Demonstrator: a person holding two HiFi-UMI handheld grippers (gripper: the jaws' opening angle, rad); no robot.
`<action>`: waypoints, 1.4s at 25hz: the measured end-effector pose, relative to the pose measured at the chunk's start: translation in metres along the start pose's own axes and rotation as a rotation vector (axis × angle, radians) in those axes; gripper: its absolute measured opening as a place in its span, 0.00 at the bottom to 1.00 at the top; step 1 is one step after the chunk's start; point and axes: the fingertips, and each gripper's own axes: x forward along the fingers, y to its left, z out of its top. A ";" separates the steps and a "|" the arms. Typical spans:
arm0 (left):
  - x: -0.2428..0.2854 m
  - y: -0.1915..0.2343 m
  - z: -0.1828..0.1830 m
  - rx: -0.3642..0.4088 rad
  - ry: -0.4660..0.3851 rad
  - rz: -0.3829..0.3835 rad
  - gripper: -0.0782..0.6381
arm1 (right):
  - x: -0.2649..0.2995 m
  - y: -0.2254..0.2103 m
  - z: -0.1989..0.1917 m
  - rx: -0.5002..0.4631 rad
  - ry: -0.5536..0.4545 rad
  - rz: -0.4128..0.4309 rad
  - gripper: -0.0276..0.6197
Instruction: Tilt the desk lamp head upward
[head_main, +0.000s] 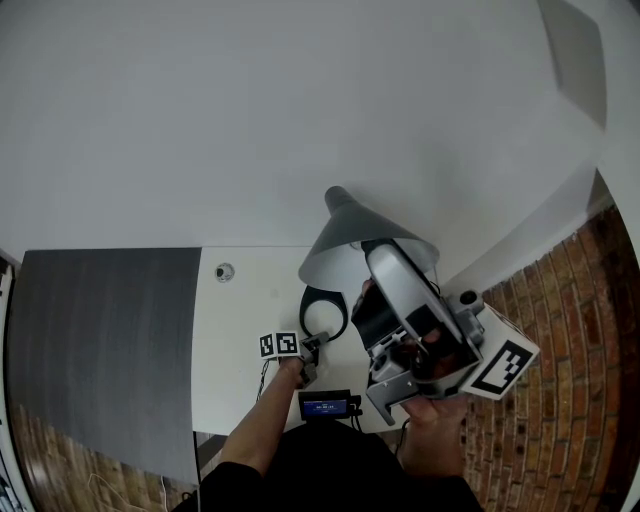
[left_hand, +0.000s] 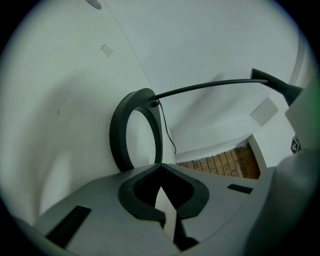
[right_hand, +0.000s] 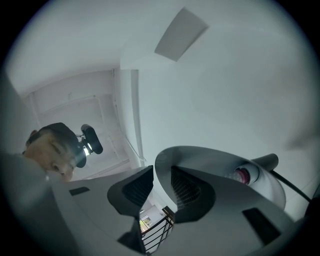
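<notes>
A grey desk lamp stands on the white desk. Its cone shade (head_main: 345, 235) sits above a black ring base (head_main: 305, 312). My right gripper (head_main: 375, 262) reaches up to the shade's near rim. In the right gripper view the shade (right_hand: 220, 165) has its rim wall between the two pads, and the gripper (right_hand: 162, 187) is shut on it, with the bulb (right_hand: 243, 175) visible inside. My left gripper (head_main: 312, 345) lies low at the ring's near edge. In the left gripper view its tips (left_hand: 160, 167) are together against the ring base (left_hand: 117, 135). The thin lamp arm (left_hand: 210, 86) runs off to the right.
The white desk (head_main: 250, 310) has a round grommet (head_main: 224, 271) and a dark panel (head_main: 100, 340) to its left. A small black device with a blue display (head_main: 325, 406) sits at the near edge. The brick floor (head_main: 560, 330) lies to the right. A thin cord (left_hand: 167, 130) hangs from the ring.
</notes>
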 end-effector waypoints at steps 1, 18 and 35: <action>0.000 0.000 0.000 -0.001 0.001 -0.001 0.12 | 0.000 0.000 0.000 0.002 -0.001 0.000 0.22; -0.003 -0.001 0.002 -0.014 0.021 -0.035 0.12 | -0.099 -0.090 -0.094 -0.287 0.343 -0.241 0.22; -0.013 0.003 0.012 -0.084 -0.104 -0.051 0.12 | -0.321 -0.436 -0.273 0.169 0.615 -1.009 0.22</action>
